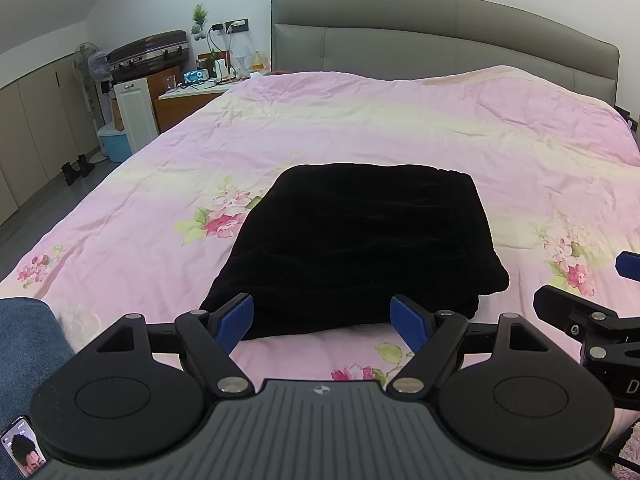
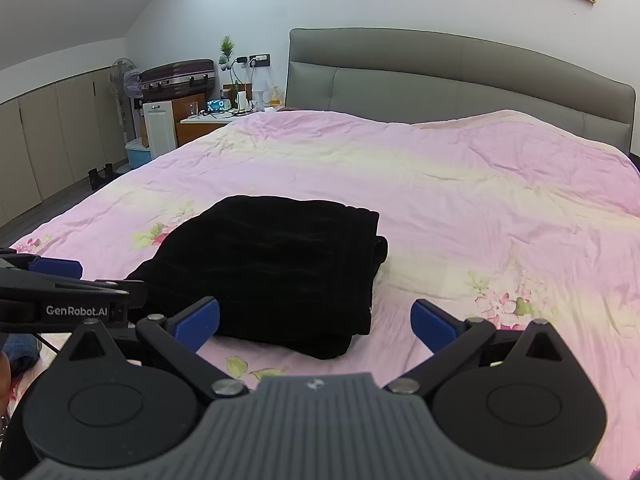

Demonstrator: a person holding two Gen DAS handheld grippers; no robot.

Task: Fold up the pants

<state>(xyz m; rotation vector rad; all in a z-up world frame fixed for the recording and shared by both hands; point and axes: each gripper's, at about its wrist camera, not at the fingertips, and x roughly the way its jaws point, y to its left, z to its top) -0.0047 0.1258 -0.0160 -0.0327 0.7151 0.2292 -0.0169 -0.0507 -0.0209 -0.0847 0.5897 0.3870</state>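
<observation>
We are judging fold essentially done: black pants (image 1: 356,248) lying as compact layered stack on bed (image 1: 440,140), near edge. We are holding left gripper (image 1: 322,320) and right gripper (image 2: 315,322) wide, empty, just short of stack. Perhaps only tidying left.

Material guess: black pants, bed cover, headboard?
Pants: soft matte black fabric, maybe velvet or corduroy, going by faint ribbed ripples; folded into a thick stack. Bed cover: thin woven cloth, likely cotton, with fine creases and a floral print. Headboard: grey upholstery, leather or leatherette, smooth with seamed panels and low sheen.
</observation>
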